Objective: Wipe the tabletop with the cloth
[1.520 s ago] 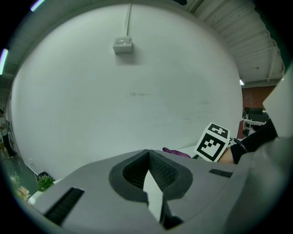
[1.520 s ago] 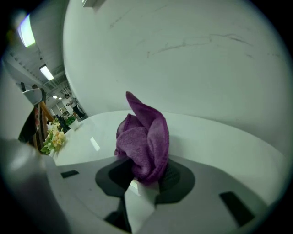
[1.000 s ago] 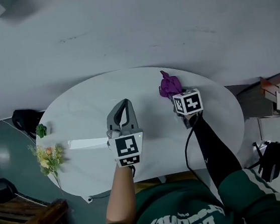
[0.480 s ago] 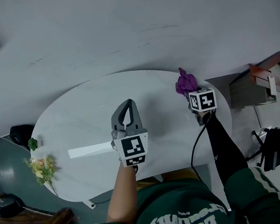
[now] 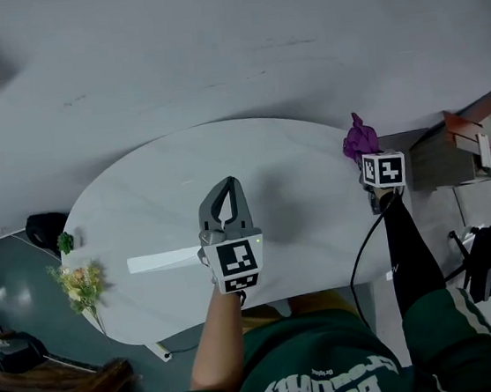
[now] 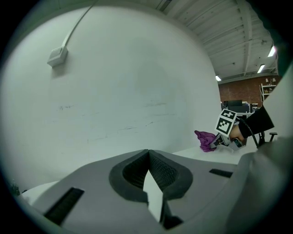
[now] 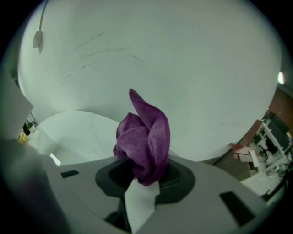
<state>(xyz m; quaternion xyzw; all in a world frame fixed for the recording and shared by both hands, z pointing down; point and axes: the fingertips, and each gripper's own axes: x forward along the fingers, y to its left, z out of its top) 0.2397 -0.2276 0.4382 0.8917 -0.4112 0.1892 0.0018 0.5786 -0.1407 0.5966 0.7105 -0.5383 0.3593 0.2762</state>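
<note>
Our right gripper (image 5: 365, 153) sits further right now, at the table (image 5: 295, 167) edge, clamping the cloth (image 5: 358, 139). Everything we'd wipe lies leftward; left gripper (image 5: 225, 187) is closed, empty.

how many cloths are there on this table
1. The purple cloth is clamped in the right gripper, at the far right edge of the table. The left gripper is shut on nothing. No other cloth shows.
</note>
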